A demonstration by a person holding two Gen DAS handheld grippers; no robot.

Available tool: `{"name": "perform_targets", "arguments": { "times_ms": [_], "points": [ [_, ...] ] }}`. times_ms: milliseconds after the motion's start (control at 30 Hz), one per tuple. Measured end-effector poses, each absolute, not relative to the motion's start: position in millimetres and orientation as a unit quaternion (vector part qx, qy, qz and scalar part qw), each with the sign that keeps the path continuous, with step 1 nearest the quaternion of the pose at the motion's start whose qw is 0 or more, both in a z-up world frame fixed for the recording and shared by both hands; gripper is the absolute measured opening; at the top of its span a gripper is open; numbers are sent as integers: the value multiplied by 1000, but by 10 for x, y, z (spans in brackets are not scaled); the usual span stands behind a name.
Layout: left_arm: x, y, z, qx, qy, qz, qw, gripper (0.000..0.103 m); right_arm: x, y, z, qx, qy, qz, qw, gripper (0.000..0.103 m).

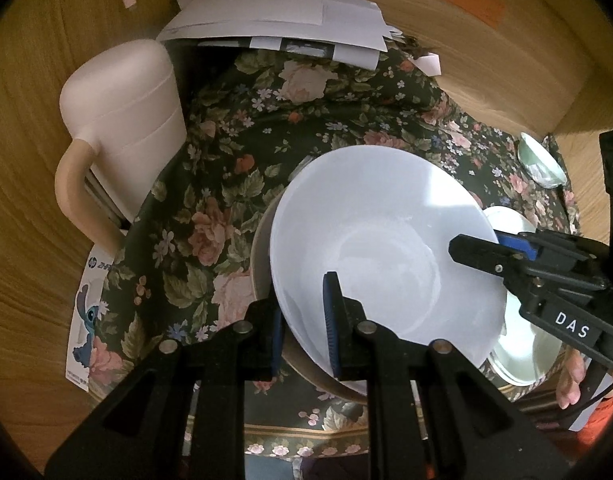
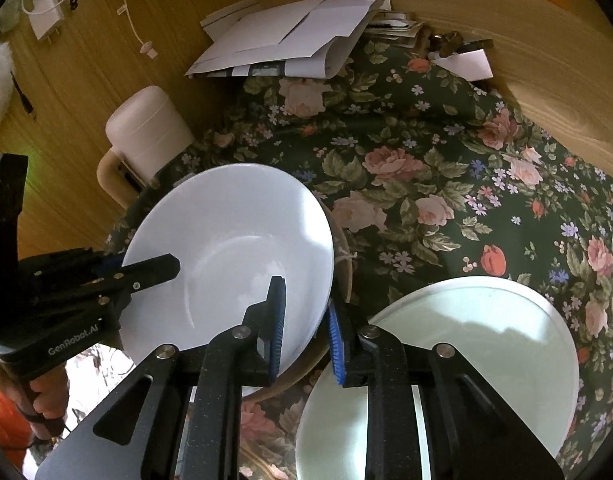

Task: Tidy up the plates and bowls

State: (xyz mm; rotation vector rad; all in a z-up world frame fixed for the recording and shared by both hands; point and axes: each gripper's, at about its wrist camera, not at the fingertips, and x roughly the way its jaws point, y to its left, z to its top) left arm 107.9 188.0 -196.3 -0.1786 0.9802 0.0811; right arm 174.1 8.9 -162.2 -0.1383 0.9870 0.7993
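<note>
White bowl pinched at two edges over the floral cloth.

Right tongs (image 2: 304,330), blue-padded, straddle the near rim of the round white glossy bowl (image 2: 230,252): one pad inside, one outside, jaws narrow. Left tongs (image 2: 154,270) reach in from the left edge, closed on the opposite rim. Bowl sits tilted in a tan-rimmed dish (image 2: 342,268). Pale green round plate (image 2: 486,344) just beside, lower right. Dark floral tablecloth (image 2: 426,184) beneath; white papers (image 2: 286,40) behind; cream lidded jug (image 2: 146,132) at left.
</note>
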Motion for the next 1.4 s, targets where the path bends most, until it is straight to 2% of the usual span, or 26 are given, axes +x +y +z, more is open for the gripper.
{"name": "perform_targets", "arguments": {
  "times_ms": [67, 167, 267, 333, 400, 533, 600, 700, 1033, 1400],
  "points": [
    [1079, 1870, -1957, -90, 471, 38, 877, 18, 1746, 75, -1619, -63, 463, 374, 801, 19],
    [1084, 1846, -1923, -97, 473, 39, 875, 24, 1759, 38, -1594, -61, 461, 374, 802, 19],
    [1054, 1800, -1807, -83, 450, 54, 888, 39, 1746, -6, -1525, -62, 447, 367, 814, 20],
    [1002, 1749, -1665, -60, 420, 62, 904, 58, 1729, -47, -1446, -67, 431, 365, 822, 24],
    [983, 1709, -1536, -54, 404, 55, 911, 65, 1721, -94, -1363, -68, 417, 361, 831, 30],
    [1023, 1600, -1362, -47, 392, 47, 918, 65, 1738, -232, -1218, -67, 394, 348, 848, 39],
    [1066, 1519, -1299, -41, 385, 42, 921, 66, 1751, -306, -1168, -65, 384, 339, 857, 52],
    [1174, 1384, -1230, -36, 379, 28, 924, 69, 1795, -471, -1079, -66, 367, 316, 872, 60],
    [1776, 800, -1120, -21, 385, -24, 922, 72, 2202, -1234, -965, -38, 357, 241, 902, 63],
    [2662, 101, -1201, 1, 399, -79, 913, 73, 2888, -2203, -1135, -2, 371, 131, 919, 64]
  ]
}}
